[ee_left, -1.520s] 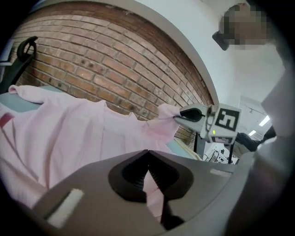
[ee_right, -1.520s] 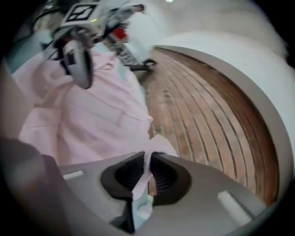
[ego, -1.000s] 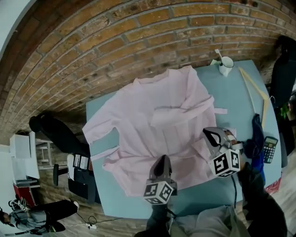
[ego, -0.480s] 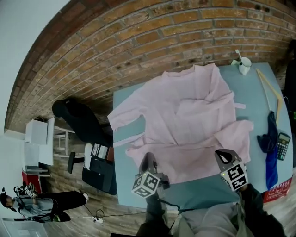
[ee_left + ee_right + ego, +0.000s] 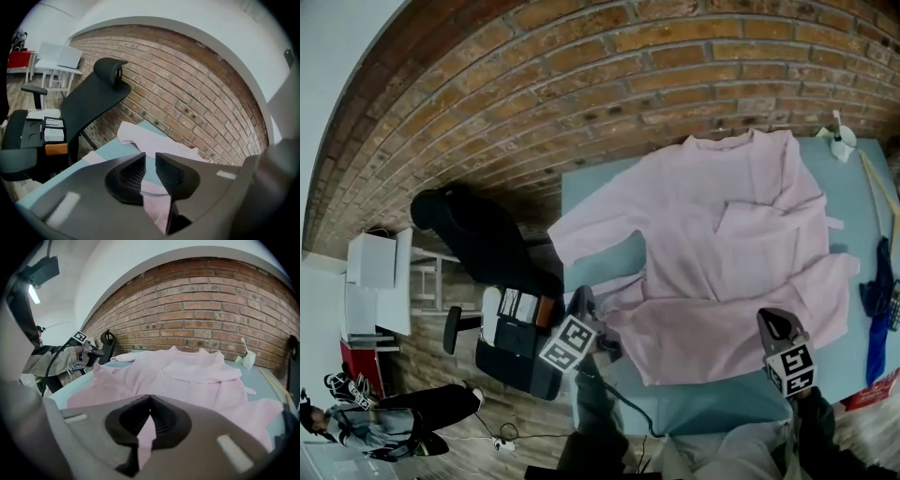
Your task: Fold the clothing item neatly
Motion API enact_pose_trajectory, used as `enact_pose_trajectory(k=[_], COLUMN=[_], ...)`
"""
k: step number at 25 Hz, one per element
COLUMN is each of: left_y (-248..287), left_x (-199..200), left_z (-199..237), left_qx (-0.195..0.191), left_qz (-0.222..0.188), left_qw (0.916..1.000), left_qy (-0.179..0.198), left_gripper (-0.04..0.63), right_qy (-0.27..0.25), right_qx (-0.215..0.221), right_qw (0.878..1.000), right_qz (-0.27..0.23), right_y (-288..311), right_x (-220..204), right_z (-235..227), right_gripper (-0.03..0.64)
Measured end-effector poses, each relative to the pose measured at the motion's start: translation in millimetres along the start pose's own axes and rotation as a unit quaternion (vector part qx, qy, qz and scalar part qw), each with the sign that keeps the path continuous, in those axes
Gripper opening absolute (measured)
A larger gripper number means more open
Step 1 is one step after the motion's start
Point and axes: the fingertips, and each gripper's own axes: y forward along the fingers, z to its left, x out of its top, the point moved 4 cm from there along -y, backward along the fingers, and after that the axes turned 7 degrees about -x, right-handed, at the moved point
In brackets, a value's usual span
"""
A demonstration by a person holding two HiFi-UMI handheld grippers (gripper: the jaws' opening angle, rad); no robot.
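Note:
A pale pink shirt (image 5: 731,244) lies spread on the teal table (image 5: 712,405), collar toward the brick wall. My left gripper (image 5: 582,303) is at the table's front left corner, at the shirt's lower corner. In the left gripper view the jaws (image 5: 150,160) are opening, a narrow gap shows at the tips, and a fold of the pink cloth (image 5: 157,197) still lies between them. My right gripper (image 5: 774,324) sits at the front hem on the right. Its jaws (image 5: 149,402) are shut on a strip of the shirt (image 5: 187,376).
A white mug (image 5: 842,142) stands at the far right corner, with a wooden stick (image 5: 879,183) and a blue cloth (image 5: 877,300) along the right edge. A black office chair (image 5: 478,244) stands just left of the table. A person (image 5: 375,427) is on the floor side at far left.
Both grippers have drawn the hem toward the front edge, the left one moving out to the front left corner. The shirt's lower part now lies flatter and wider. The left jaws have parted slightly.

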Motion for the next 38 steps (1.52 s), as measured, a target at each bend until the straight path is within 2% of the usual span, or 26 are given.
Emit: enact_pose_trajectory(k=[3, 6, 10, 12, 14, 16, 17, 18, 21, 23, 24, 25, 26, 27, 28, 29, 30, 31, 32, 33, 34, 35, 36, 37, 38], left_y=[35.4, 67.9, 96.5, 106.4, 118.2, 129.1, 133.2, 135.7, 131.4, 120.4, 114.5, 109.0, 104.1, 99.3, 94.2, 88.3, 82.1, 76.7, 72.8, 70.7, 70.6, 71.9, 73.4, 74.2, 74.0], left_x=[0.3, 7.9, 24.3, 35.8, 43.8, 46.4, 47.2, 48.9, 62.1, 76.7, 84.6, 90.8, 94.0, 93.5, 89.3, 80.3, 64.9, 42.2, 13.9, -17.4, -49.9, -81.3, -109.1, -131.5, -148.0], left_z=[19.7, 41.6, 58.6, 67.0, 71.5, 71.9, 70.9, 68.5, 49.7, 27.0, 10.2, -11.5, -38.6, -70.6, -106.8, -145.3, -182.4, -215.4, -245.0, -271.3, -292.3, -306.5, -313.9, -314.8, -310.6], left_qx=[0.004, -0.004, -0.01, -0.004, 0.002, 0.011, 0.013, 0.011, -0.021, -0.037, -0.045, -0.055, -0.072, -0.094, -0.123, -0.157, -0.192, -0.224, -0.259, -0.297, -0.331, -0.357, -0.375, -0.385, -0.389], left_qz=[0.019, 0.014, -0.005, -0.013, -0.005, 0.02, 0.031, 0.032, -0.012, -0.052, -0.068, -0.08, -0.089, -0.1, -0.112, -0.119, -0.112, -0.089, -0.067, -0.051, -0.034, -0.012, 0.013, 0.041, 0.068], left_qw=[0.9998, 0.9983, 0.9914, 0.9878, 0.9867, 0.9898, 0.9917, 0.9936, 0.9978, 0.9979, 0.9944, 0.9856, 0.9695, 0.9443, 0.909, 0.864, 0.8117, 0.7585, 0.7113, 0.6715, 0.6379, 0.6137, 0.6035, 0.6093, 0.6275], left_qy=[-0.008, -0.057, -0.13, -0.155, -0.162, -0.141, -0.124, -0.108, -0.061, 0.01, 0.068, 0.138, 0.217, 0.299, 0.382, 0.463, 0.54, 0.605, 0.65, 0.677, 0.695, 0.704, 0.704, 0.692, 0.671], left_gripper=[0.156, 0.173, 0.179, 0.186, 0.198, 0.177, 0.083, 0.017, 0.014, 0.014, 0.014, 0.014, 0.014, 0.014, 0.014, 0.014, 0.014, 0.014, 0.014, 0.014, 0.015, 0.017, 0.022, 0.03, 0.062], right_qy=[-0.006, -0.014, -0.009, -0.003, 0.0, 0.001, 0.002, 0.003, 0.009, 0.013, 0.016, 0.019, 0.023, 0.027, 0.03, 0.033, 0.036, 0.038, 0.04, 0.041, 0.043, 0.044, 0.046, 0.047, 0.048], right_qx=[-0.004, -0.015, -0.024, -0.026, -0.029, -0.034, -0.035, -0.035, -0.037, -0.041, -0.044, -0.047, -0.049, -0.052, -0.054, -0.055, -0.055, -0.054, -0.054, -0.053, -0.053, -0.052, -0.052, -0.052, -0.054], right_qw=[1.0, 1.0, 0.999, 0.999, 0.999, 0.999, 0.999, 0.999, 0.999, 0.999, 0.998, 0.998, 0.998, 0.998, 0.997, 0.997, 0.997, 0.997, 0.997, 0.997, 0.997, 0.997, 0.997, 0.997, 0.997], right_qz=[0.008, 0.012, 0.024, 0.03, 0.033, 0.035, 0.033, 0.032, 0.029, 0.03, 0.031, 0.033, 0.034, 0.037, 0.04, 0.041, 0.04, 0.037, 0.035, 0.033, 0.032, 0.031, 0.029, 0.028, 0.026], right_y=[13.9, 23.2, 31.3, 36.9, 42.0, 45.1, 45.8, 45.8, 41.6, 37.4, 35.3, 33.1, 30.7, 28.2, 25.5, 22.8, 19.8, 16.6, 13.3, 10.3, 7.8, 5.6, 2.9, -1.1, -6.2], right_x=[5.7, 8.6, 11.6, 10.1, 7.6, 5.0, 5.9, 7.2, 5.2, 0.4, -2.5, -5.9, -10.1, -15.3, -20.6, -24.4, -25.7, -25.5, -25.5, -26.5, -27.9, -29.3, -30.5, -31.7, -32.6], right_z=[12.9, 23.1, 31.1, 34.4, 36.2, 36.6, 37.2, 37.9, 36.5, 31.3, 28.2, 24.8, 21.3, 17.8, 14.6, 12.2, 10.7, 9.6, 8.1, 6.1, 3.5, 0.8, -1.6, -3.7, -6.3], right_gripper=[0.002, 0.002, 0.002, 0.002, 0.002, 0.002, 0.002, 0.002, 0.002, 0.002, 0.002, 0.002, 0.002, 0.002, 0.002, 0.002, 0.002, 0.002, 0.002, 0.002, 0.002, 0.002, 0.002, 0.002, 0.002])
